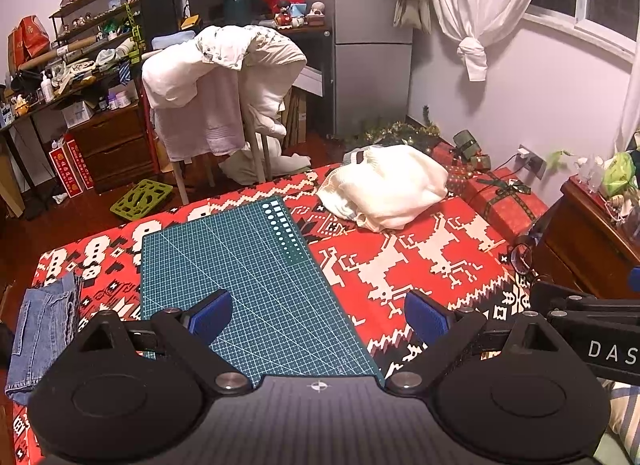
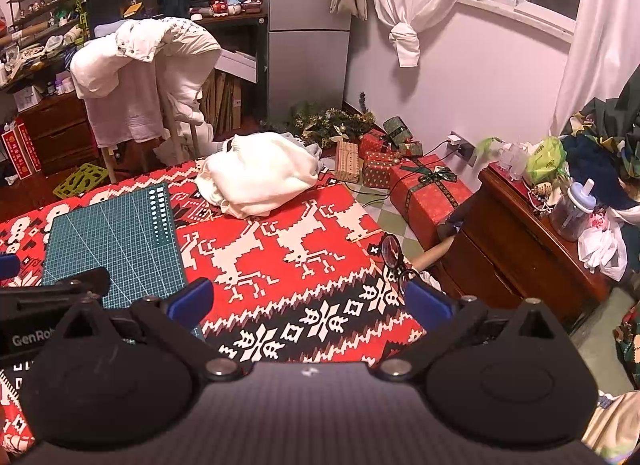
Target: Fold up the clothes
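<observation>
The red patterned blanket (image 1: pixel 420 265) covered the bed, and the green cutting mat (image 1: pixel 248 285) lay flat on it. A crumpled white garment (image 1: pixel 384 193) sat in a heap near the far edge of the blanket, just beside the mat's far corner. A bit of blue jeans (image 1: pixel 44 329) hung at the left edge. The left gripper (image 1: pixel 318 317) was spread wide and held nothing. The right gripper (image 2: pixel 308 305) was spread wide and empty too. A good next move was probably to reach the white heap and pinch only one edge, not the whole lump, then pull it flat onto the mat.
</observation>
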